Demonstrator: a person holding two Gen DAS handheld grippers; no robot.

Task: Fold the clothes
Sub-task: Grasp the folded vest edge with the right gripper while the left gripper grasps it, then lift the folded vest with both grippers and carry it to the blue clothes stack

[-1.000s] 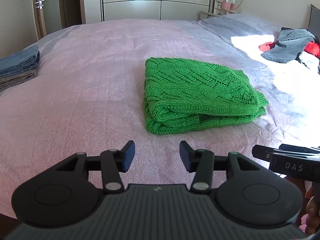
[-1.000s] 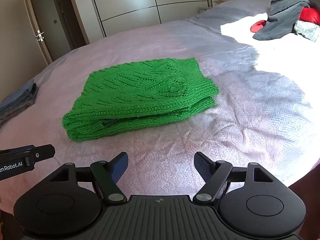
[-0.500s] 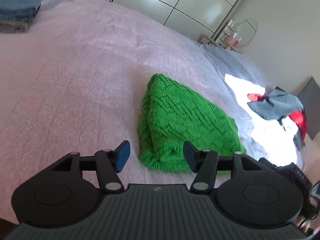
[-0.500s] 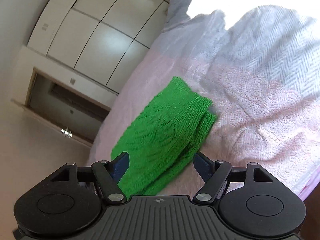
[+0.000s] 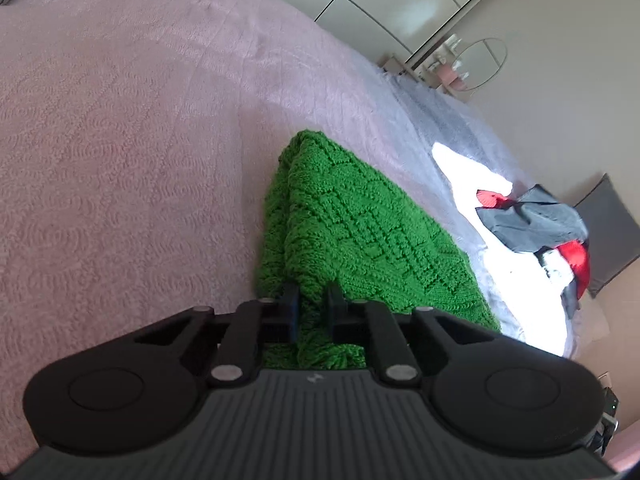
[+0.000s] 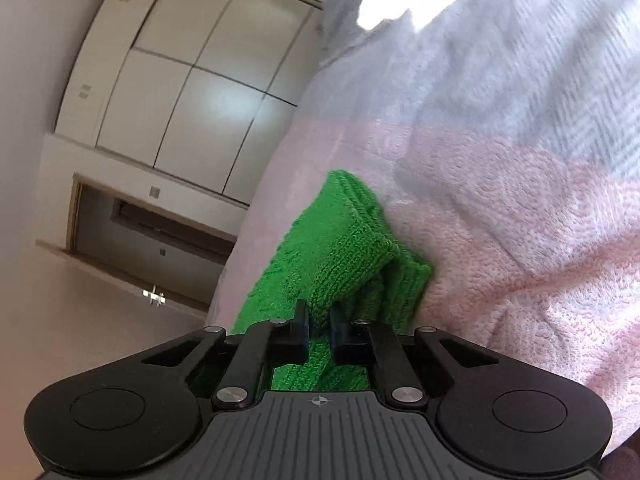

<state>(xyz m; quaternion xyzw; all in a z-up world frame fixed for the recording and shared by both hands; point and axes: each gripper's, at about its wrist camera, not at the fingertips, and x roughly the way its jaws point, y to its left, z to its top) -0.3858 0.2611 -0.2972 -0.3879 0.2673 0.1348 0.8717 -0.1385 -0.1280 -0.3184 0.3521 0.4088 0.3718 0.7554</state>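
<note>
A folded green knit sweater (image 5: 360,232) lies on the pink bedspread (image 5: 120,140). My left gripper (image 5: 312,300) is shut on the sweater's near left edge, with knit bunched between the fingers. In the right wrist view my right gripper (image 6: 319,318) is shut on the sweater's (image 6: 336,256) near right corner, whose top layer is lifted a little off the bedspread (image 6: 520,220). Both views are tilted.
A heap of grey and red clothes (image 5: 540,228) lies in a sunlit patch at the far right of the bed. A grey pillow (image 5: 612,228) stands behind it. Wardrobe doors (image 6: 192,92) and a doorway (image 6: 152,240) are beyond the bed.
Both grippers moved in to the sweater's near edge and went from open to shut on it. Both wrists have rolled, tilting the views.
</note>
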